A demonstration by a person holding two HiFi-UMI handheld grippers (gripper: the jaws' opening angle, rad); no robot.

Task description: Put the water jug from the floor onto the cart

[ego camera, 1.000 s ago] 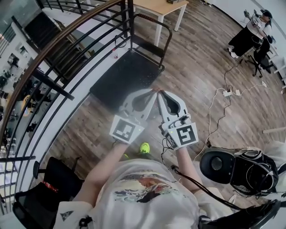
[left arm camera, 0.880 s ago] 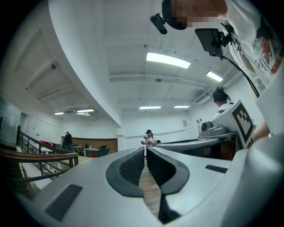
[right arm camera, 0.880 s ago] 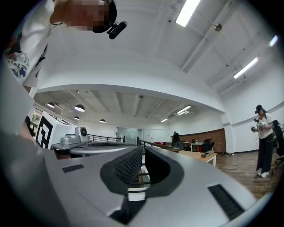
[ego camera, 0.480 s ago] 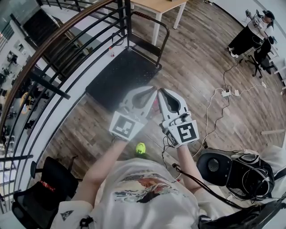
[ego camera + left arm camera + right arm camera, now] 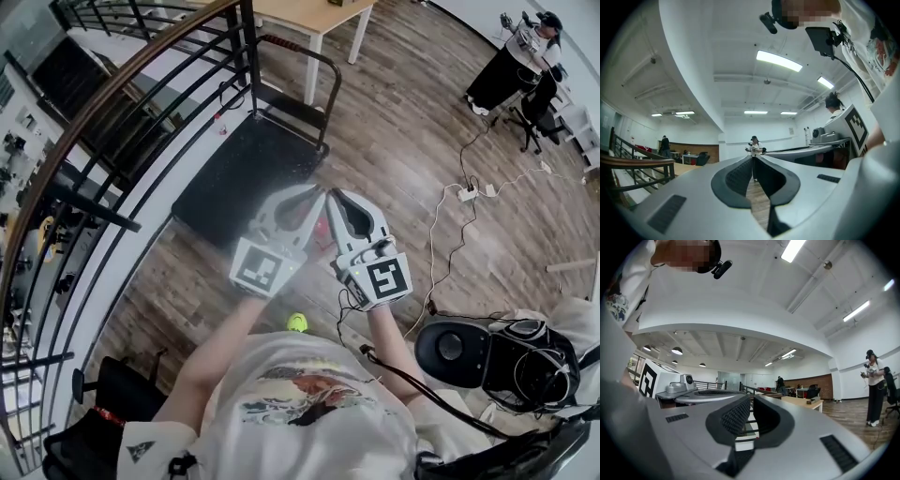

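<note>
Side by side over the wood floor (image 5: pixel 403 141), we hold the left gripper (image 5: pixel 317 195) and right gripper (image 5: pixel 336 197) about level, each with its jaws pressed together on nothing. The black cart (image 5: pixel 248 169) stands just ahead of them, beside the railing (image 5: pixel 103 94). We cannot make out the water jug in any view.

Floor: I'm seeing brown wood planks (image 5: pixel 403 141) spreading centre and right.
Upper left: a black railing (image 5: pixel 249 42) is curving through.
Top edge: a pale table (image 5: pixel 314 11) is standing.
Light: ceiling strips (image 5: pixel 779 61) are glowing.
</note>
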